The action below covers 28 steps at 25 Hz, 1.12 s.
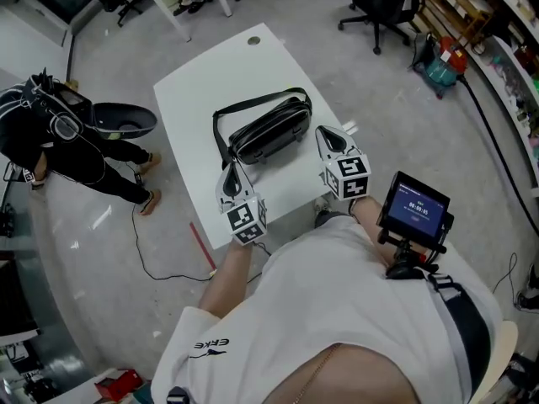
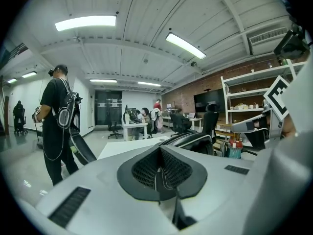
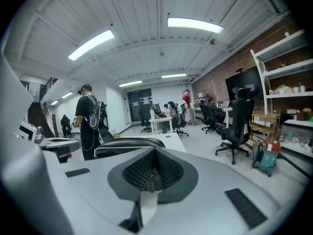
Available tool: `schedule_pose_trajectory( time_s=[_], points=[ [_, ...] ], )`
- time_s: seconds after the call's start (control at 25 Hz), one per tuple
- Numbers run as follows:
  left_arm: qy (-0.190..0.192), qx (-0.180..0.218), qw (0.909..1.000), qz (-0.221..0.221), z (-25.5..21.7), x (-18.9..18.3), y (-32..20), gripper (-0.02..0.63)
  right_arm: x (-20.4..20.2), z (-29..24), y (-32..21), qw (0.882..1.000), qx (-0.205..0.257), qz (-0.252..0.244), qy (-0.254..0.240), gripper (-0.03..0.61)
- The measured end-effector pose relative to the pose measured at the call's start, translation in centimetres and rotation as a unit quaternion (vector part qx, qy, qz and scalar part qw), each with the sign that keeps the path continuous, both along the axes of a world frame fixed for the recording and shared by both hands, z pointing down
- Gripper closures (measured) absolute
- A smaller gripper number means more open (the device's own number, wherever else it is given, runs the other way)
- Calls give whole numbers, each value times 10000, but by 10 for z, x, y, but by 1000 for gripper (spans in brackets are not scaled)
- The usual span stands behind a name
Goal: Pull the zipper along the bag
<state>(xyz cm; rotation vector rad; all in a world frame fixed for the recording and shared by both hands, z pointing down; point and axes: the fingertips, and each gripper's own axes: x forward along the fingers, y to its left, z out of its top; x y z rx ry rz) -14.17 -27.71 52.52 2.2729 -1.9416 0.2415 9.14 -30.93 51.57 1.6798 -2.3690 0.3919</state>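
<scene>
Grey workshop floor spread around a white table [image 1: 198,91], and the person stood at its near edge with a gripper in each hand. A small screen [image 1: 413,211] rode on the right forearm.

The left gripper [image 1: 233,173] had its jaws together with nothing between them. The right gripper [image 1: 330,139] was likewise closed and empty. Both pointed away from the person, over the tabletop.

Just beyond the two tips lay the black bag [image 1: 271,129]. Its long axis ran crosswise in front of the person, slanting from near left to far right, so the zipper line probably ran the same way. The zipper pull itself could not be made out. The left tip sat just beside the bag's left end, and whether it touched was unclear. The right tip stood near the right end, slightly apart. By my reading either gripper could reach its own end of the bag, the left a shade nearer. The strap [image 1: 253,103] looped off the bag's far side and down by its left end, where it could foul that gripper.

Farther off, a red stick [image 1: 200,247] lay on the floor to the left, a person in black [image 1: 50,133] stood beyond it, and an office chair [image 1: 379,2] stood at the far right.
</scene>
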Motion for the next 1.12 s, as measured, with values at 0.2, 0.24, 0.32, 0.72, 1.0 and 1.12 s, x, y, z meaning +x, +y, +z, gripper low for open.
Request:
schedule_pose_trajectory(
  time_s=[0.2,0.24,0.32,0.72,1.0,1.12],
  points=[
    [-89,-94,9998,-155,5,-6,-26,609,7,16,-35,9996,-182,29,-235,574],
    [-113,-125,9997,-181,8,-14,-35,609,2,22,-47,9994,-233,32,-259,574],
    [-160,-195,9994,-235,13,-30,-54,609,-8,31,-68,9990,-335,38,-307,574],
    [-441,-318,9979,-357,18,-45,-48,609,-11,62,-69,9942,-722,-29,-796,573],
    [-550,-356,9963,-553,6,-58,-30,609,-20,63,-65,9769,-900,-96,-1934,572],
    [-639,-339,9956,-599,1,-61,-21,609,-21,63,-65,9588,-981,-22,-2666,553]
  ],
)
